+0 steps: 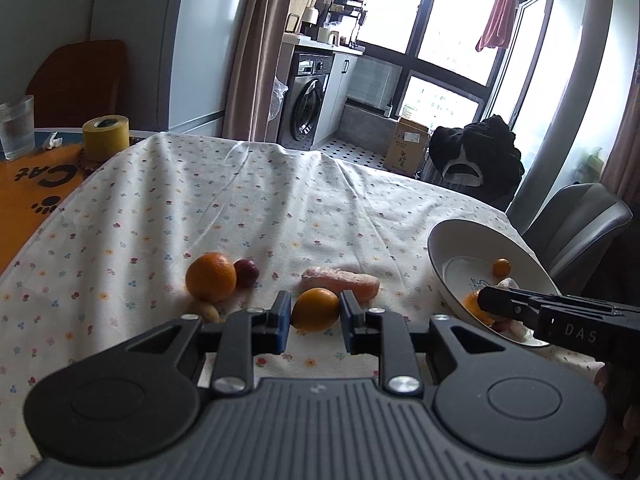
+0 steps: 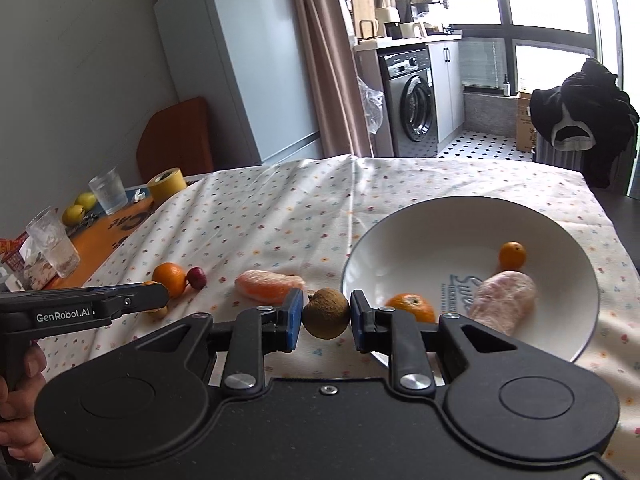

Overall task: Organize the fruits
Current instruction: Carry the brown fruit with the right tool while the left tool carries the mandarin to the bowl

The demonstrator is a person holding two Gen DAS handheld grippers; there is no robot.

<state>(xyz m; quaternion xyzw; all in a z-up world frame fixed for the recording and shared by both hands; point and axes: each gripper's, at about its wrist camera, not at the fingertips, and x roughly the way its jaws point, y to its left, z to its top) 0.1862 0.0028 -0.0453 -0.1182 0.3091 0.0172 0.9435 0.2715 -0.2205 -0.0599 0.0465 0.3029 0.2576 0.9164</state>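
- The left gripper [image 1: 315, 316] clasps a small orange citrus [image 1: 315, 309] just above the tablecloth [image 1: 256, 200].
- The right gripper [image 2: 326, 316] clasps a brown round fruit [image 2: 326, 313], beside the white bowl [image 2: 420, 220].
- The bowl lies to the right of both; the right gripper is nearer.

Left claw [image 1: 315, 316], right claw [image 2: 326, 317]; both part-closed

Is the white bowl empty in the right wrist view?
No, the white ceramic bowl holds a small orange kumquat, an orange tangerine and a wrapped pink piece.
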